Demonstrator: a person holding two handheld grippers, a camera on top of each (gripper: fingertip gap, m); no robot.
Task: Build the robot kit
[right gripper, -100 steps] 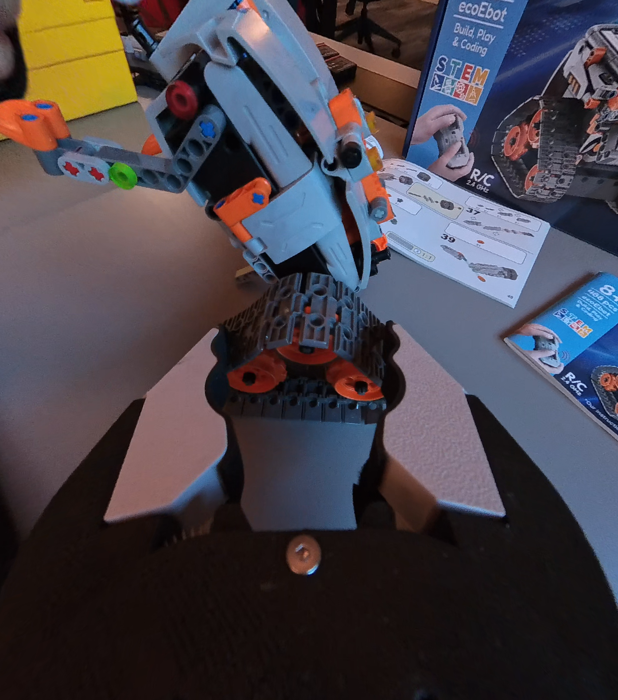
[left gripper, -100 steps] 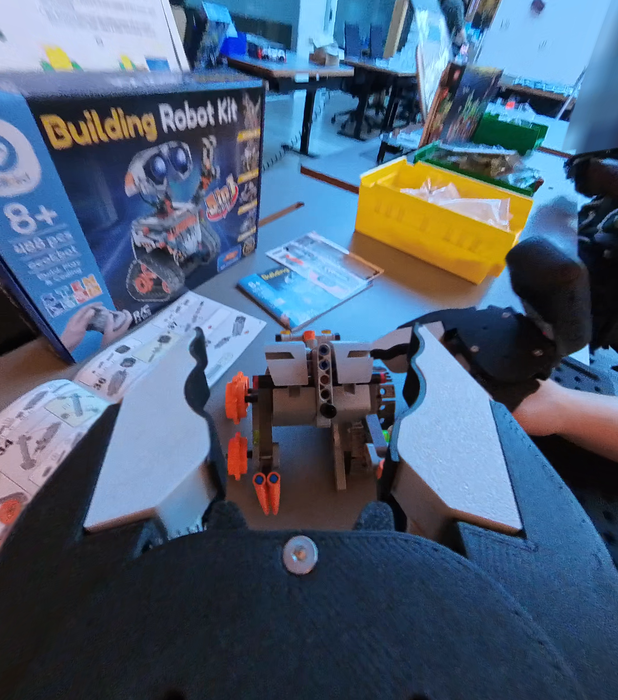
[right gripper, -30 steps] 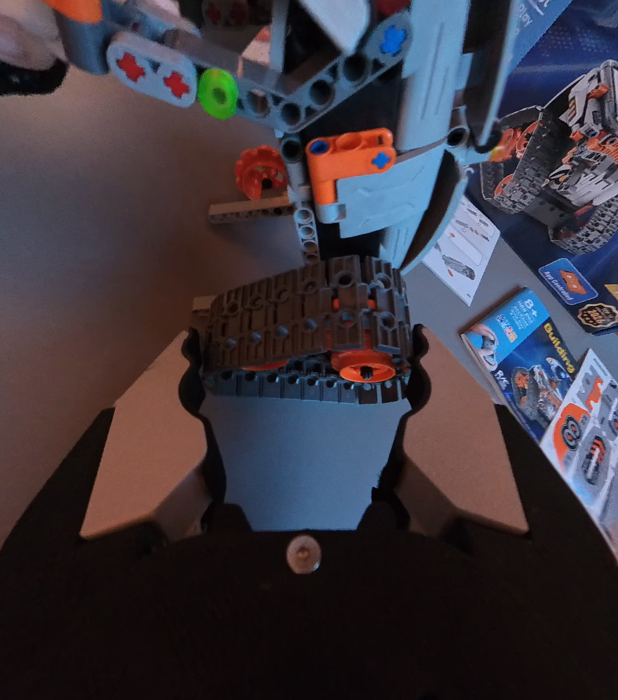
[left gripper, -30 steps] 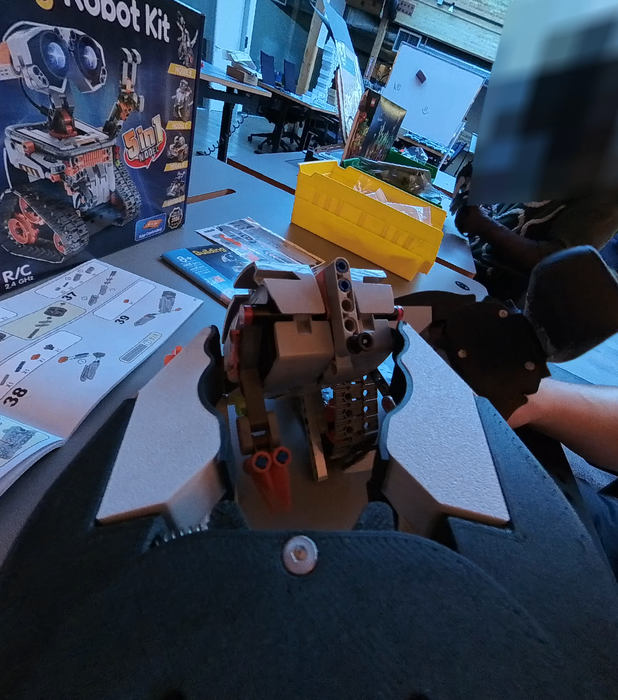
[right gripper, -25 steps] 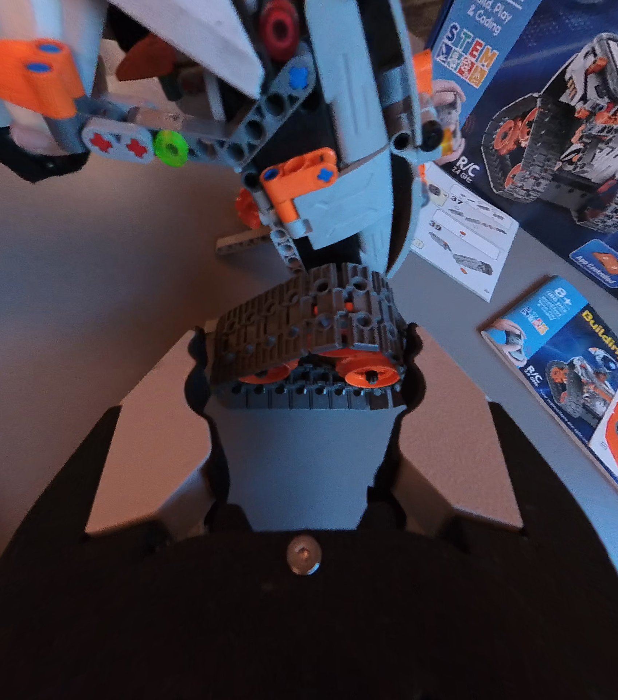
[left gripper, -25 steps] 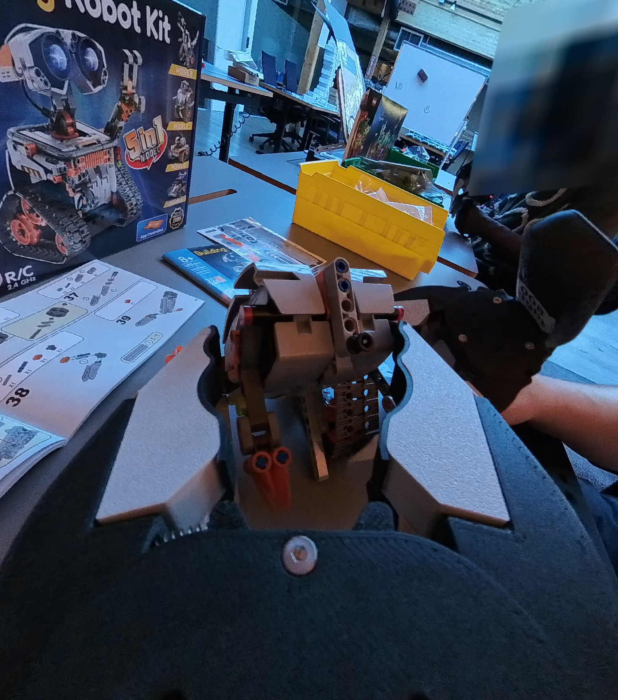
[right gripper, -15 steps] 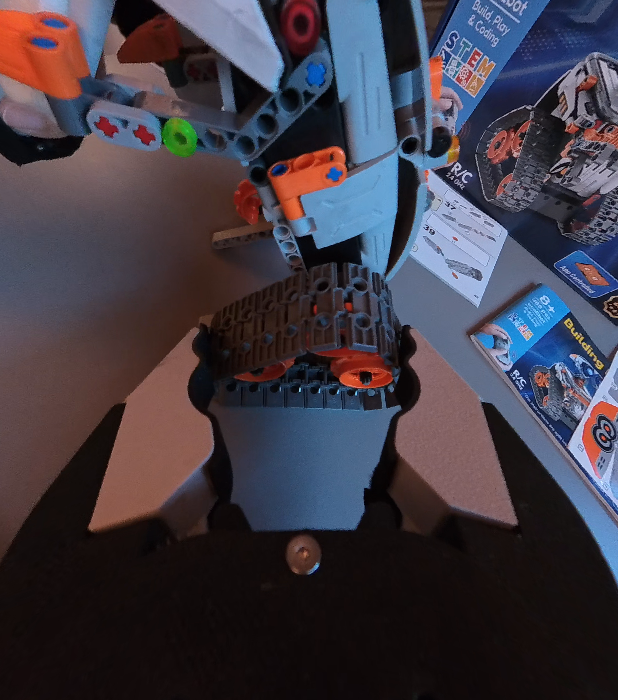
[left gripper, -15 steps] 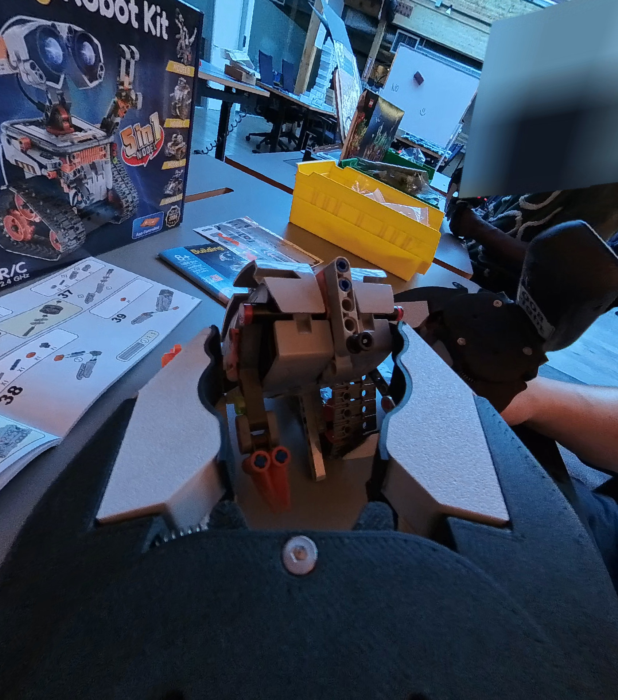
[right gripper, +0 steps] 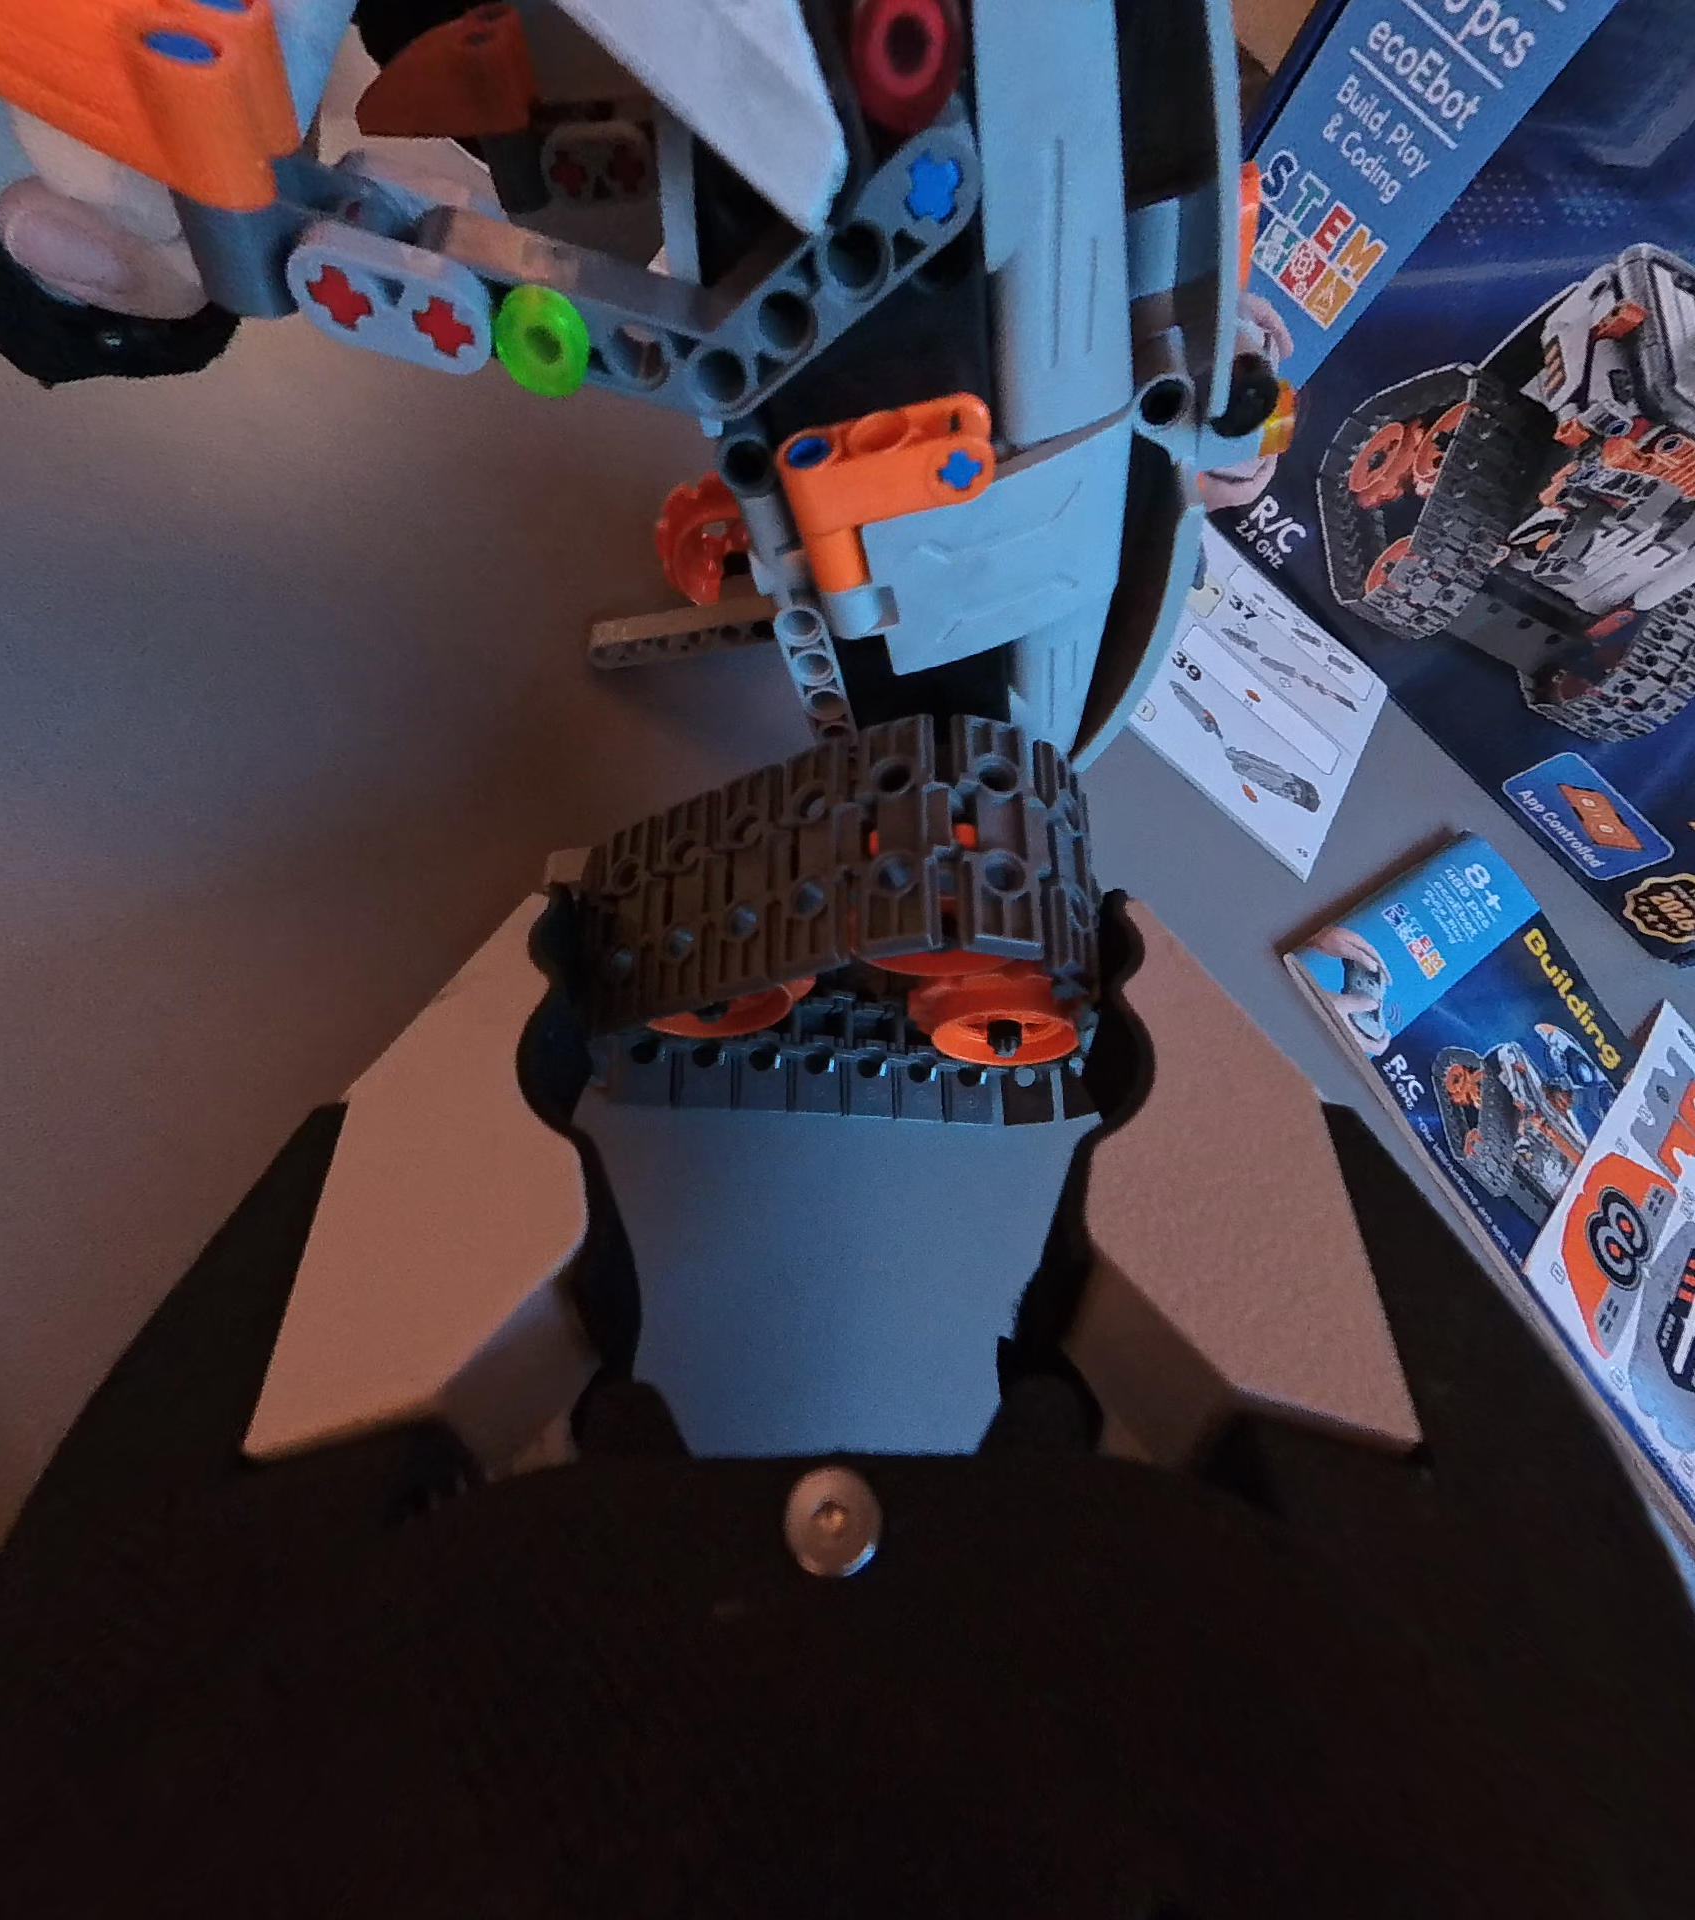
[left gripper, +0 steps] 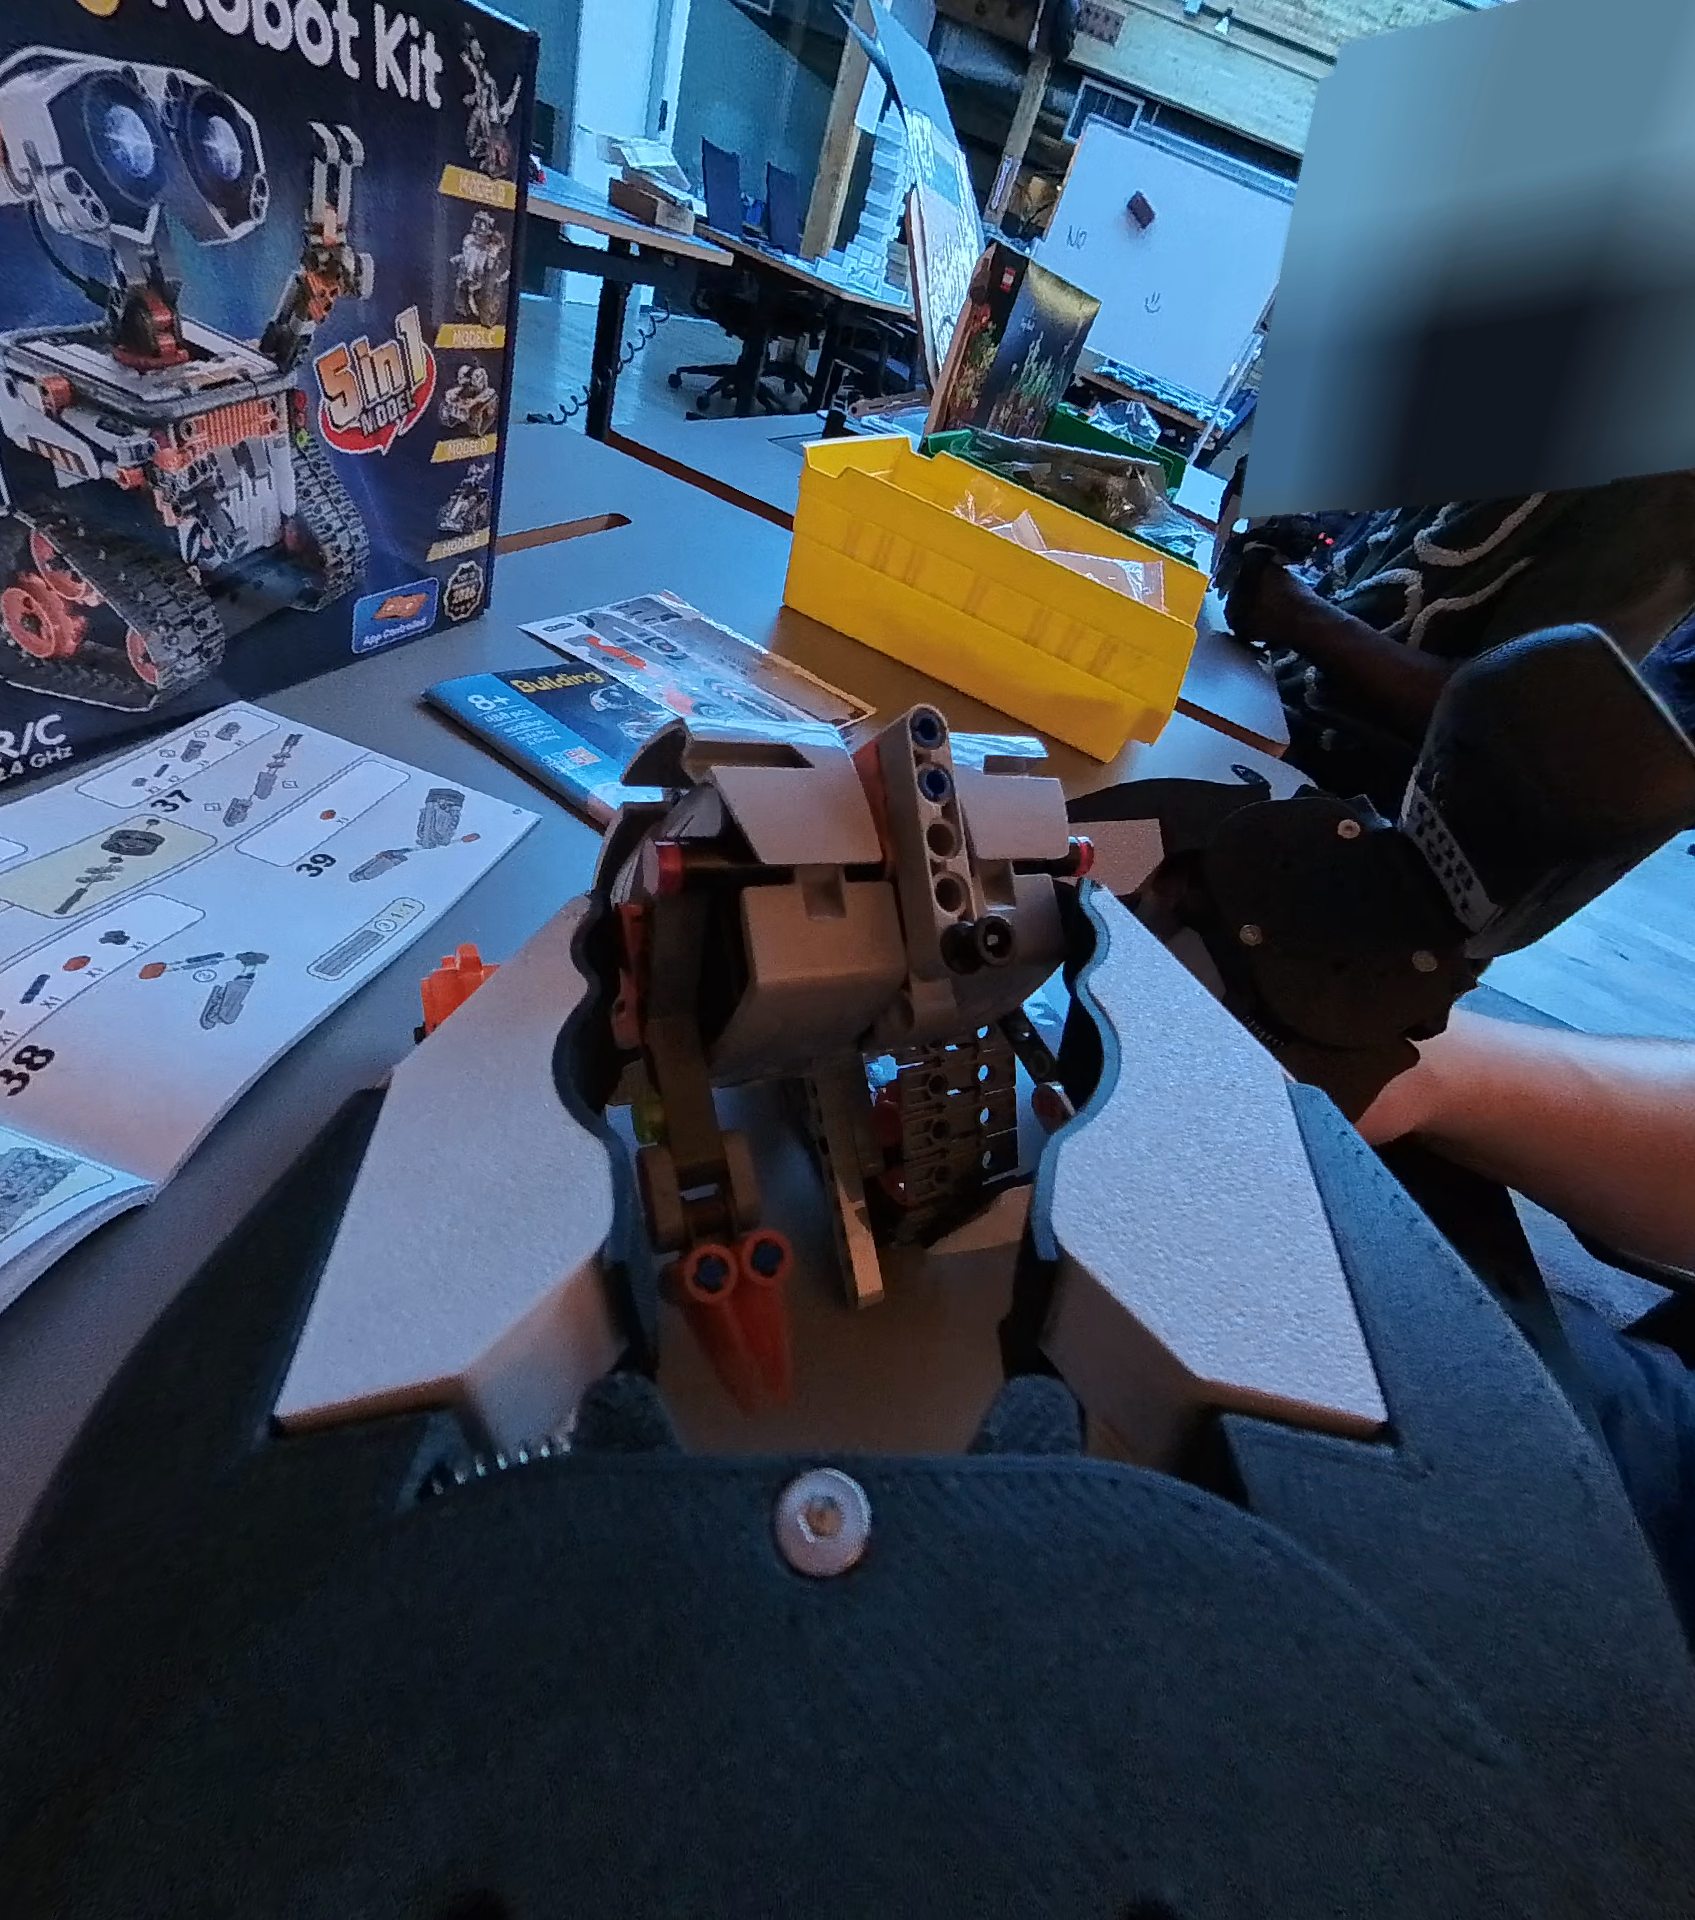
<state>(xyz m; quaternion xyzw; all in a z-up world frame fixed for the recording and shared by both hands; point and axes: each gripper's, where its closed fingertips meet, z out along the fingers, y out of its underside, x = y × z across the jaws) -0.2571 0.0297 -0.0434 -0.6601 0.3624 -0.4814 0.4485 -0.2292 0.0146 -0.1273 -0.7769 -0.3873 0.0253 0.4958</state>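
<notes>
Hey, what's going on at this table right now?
A person holds a gripper in each hand. The left gripper is shut on a grey brick-built robot body, lifted off the grey table. The right gripper is shut on a tracked wheel unit just under it. An open instruction booklet lies nearby.

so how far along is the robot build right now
Done: the grey body is largely assembled, with side panels and an arm. In hand: the left gripper clamps that body while the right gripper holds the track unit against its lower end. Left: an orange gear and grey beam lie loose on the table.
</notes>
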